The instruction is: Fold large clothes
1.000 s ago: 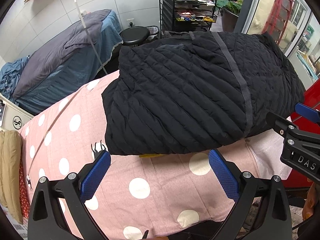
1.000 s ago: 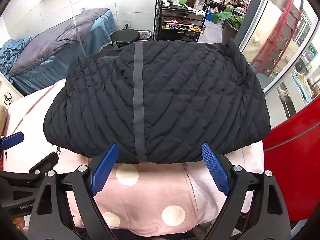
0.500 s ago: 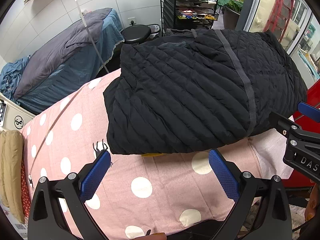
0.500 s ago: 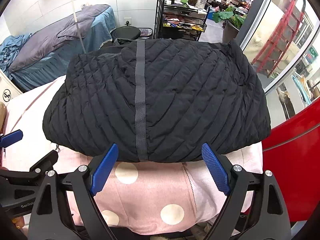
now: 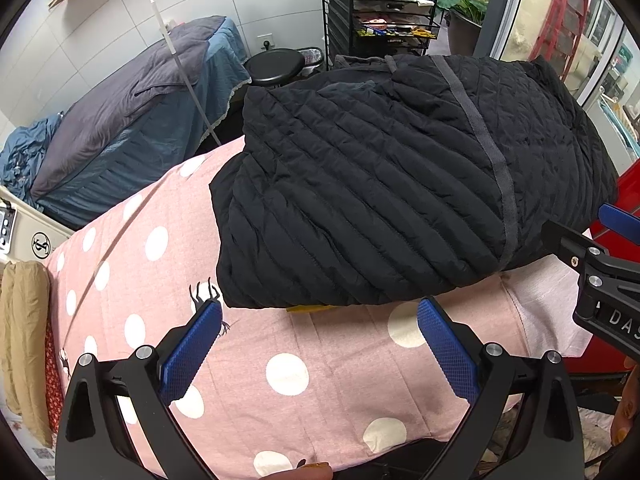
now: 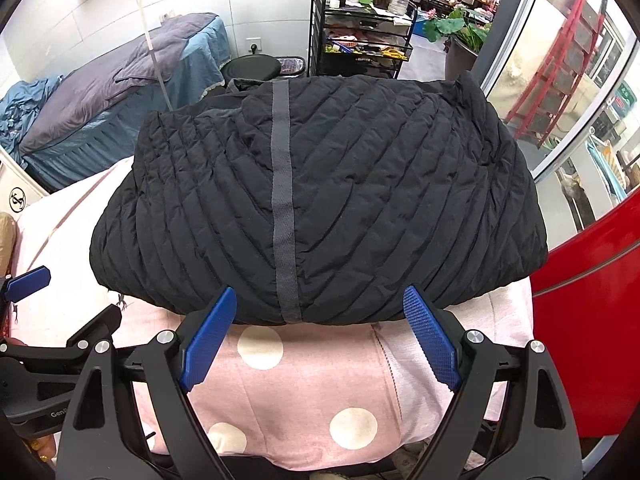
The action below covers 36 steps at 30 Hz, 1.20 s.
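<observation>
The left gripper (image 5: 320,326) is held with its blue textured pads spread wide and nothing between them, just short of the near hem of the black quilted puffer jacket (image 5: 392,184). The right gripper (image 6: 320,312) is likewise spread wide and empty, its pads flanking the grey webbing strip (image 6: 282,200) at the hem without pressing on it.

The jacket is found lying as a compact folded bundle on the pink polka-dot bedsheet (image 5: 280,368), towards its far right end, beside a red panel (image 6: 592,320). A yellow scrap (image 5: 310,308) is seen protruding beneath the hem.

The garment is judged light, soft and springy, with a slick shell; the padding is expected to puff back and slide unless gripped deep. A hold is best taken on the doubled hem edge or at the corners, where layers are gathered.

Lettering reading "DAS" (image 5: 618,318) is legible on the right gripper's body, and "Gen" (image 6: 60,414), cut off, on the left's. A round emblem (image 5: 42,245) is noted on a cream cabinet; it cannot be read.
</observation>
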Tool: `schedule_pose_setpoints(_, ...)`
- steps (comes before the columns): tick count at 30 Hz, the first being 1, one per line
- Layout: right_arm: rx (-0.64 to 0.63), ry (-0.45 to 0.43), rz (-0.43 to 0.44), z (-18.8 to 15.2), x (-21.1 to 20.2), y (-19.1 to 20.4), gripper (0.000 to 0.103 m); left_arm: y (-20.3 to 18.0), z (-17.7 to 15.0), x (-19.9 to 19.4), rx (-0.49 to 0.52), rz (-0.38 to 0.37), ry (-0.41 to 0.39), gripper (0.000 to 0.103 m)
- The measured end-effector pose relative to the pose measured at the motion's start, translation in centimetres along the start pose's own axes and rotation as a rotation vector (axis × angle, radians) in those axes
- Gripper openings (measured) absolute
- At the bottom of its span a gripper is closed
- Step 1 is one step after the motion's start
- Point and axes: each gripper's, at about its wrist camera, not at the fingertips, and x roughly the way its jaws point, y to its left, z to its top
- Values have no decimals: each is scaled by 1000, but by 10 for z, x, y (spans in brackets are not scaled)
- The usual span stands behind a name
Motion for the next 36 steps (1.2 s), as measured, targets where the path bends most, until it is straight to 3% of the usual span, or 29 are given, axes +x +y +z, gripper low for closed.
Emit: schedule_pose_setpoints(36,10,12,9,-5,2,1,85,-7,-4,-4,34,-22,-30,96)
